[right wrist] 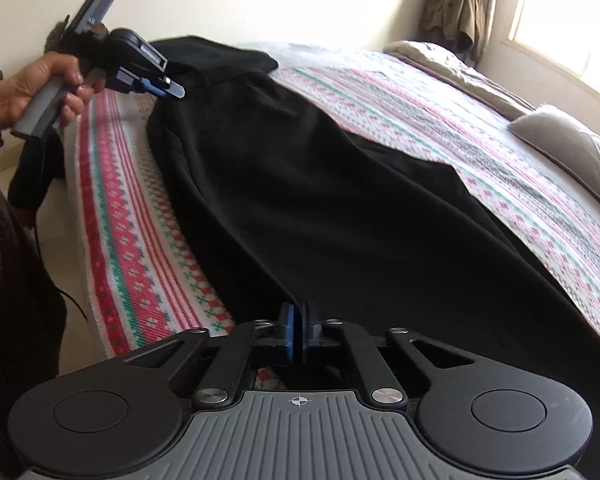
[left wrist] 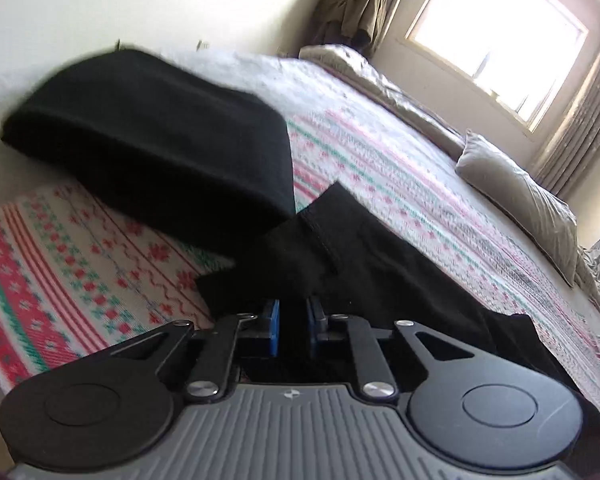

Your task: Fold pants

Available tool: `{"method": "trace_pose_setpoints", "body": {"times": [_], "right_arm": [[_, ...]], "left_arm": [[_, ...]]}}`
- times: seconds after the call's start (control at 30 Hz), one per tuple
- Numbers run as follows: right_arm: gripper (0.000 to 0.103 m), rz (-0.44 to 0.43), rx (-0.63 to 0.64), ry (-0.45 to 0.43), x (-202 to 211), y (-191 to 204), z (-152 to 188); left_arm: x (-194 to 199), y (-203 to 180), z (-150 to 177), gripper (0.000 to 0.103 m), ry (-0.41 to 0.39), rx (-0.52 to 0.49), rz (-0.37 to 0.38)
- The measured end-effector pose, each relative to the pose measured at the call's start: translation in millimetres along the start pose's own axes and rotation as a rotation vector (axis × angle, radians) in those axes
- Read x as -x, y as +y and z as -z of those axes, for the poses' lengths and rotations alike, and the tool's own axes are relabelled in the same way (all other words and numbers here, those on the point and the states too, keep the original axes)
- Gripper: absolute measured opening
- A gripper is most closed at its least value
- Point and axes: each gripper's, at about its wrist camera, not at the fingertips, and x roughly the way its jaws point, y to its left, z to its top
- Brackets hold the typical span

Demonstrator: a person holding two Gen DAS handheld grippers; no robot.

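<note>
Only from the right wrist: left fingers (right wrist: 176, 91) and right fingers (right wrist: 299, 330) both pinching pants (right wrist: 300, 184).

Black pants (right wrist: 300, 200) running off the right wrist view's lower right edge, far leg end unseen. Fingertips of right gripper (right wrist: 299, 320) buried in black cloth; pads' contact hidden. Same for left gripper (left wrist: 294, 304), tips lost under a dark fold. Folded black stack (left wrist: 148, 136) smeared by blur, layers unreadable. Window (left wrist: 500, 36) blown out white. Pillow (right wrist: 580, 152) cut by the right edge. Hand (right wrist: 40, 84) partly cropped at the left border.
</note>
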Motion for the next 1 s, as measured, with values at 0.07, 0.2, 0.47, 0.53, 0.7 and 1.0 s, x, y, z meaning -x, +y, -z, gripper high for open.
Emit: {"method": "trace_pose_setpoints", "body": {"times": [0.07, 0.2, 0.47, 0.53, 0.7, 1.0], "right_arm": [[0.001, -0.015, -0.010, -0.026, 9.8, -2.0, -1.6], [0.001, -0.056, -0.032, -0.045, 22.0, -5.0, -2.7], [0.016, -0.076, -0.018, 0.091, 8.3, 5.4, 2.6], [0.031, -0.066, -0.067, 0.069, 18.6, -2.6, -0.3], [0.057, 0.088, -0.194, -0.017, 47.8, -38.6, 4.3], [0.058, 0.554, -0.477, -0.004, 66.6, -138.2, 52.8]], "left_arm": [[8.8, -1.4, -2.1, 0.013, -0.011, -0.025, -0.023], [7.8, -5.8, 5.9, 0.013, 0.051, -0.099, -0.111], [11.2, -30.7, 22.6, 0.041, 0.080, -0.289, -0.204], [20.7, -36.0, 23.9, 0.061, 0.056, -0.285, -0.180], [33.3, -64.2, 31.5, 0.071, 0.043, -0.317, -0.040], [21.5, -150.0, 70.4, 0.089, 0.114, -0.477, 0.260]]}}
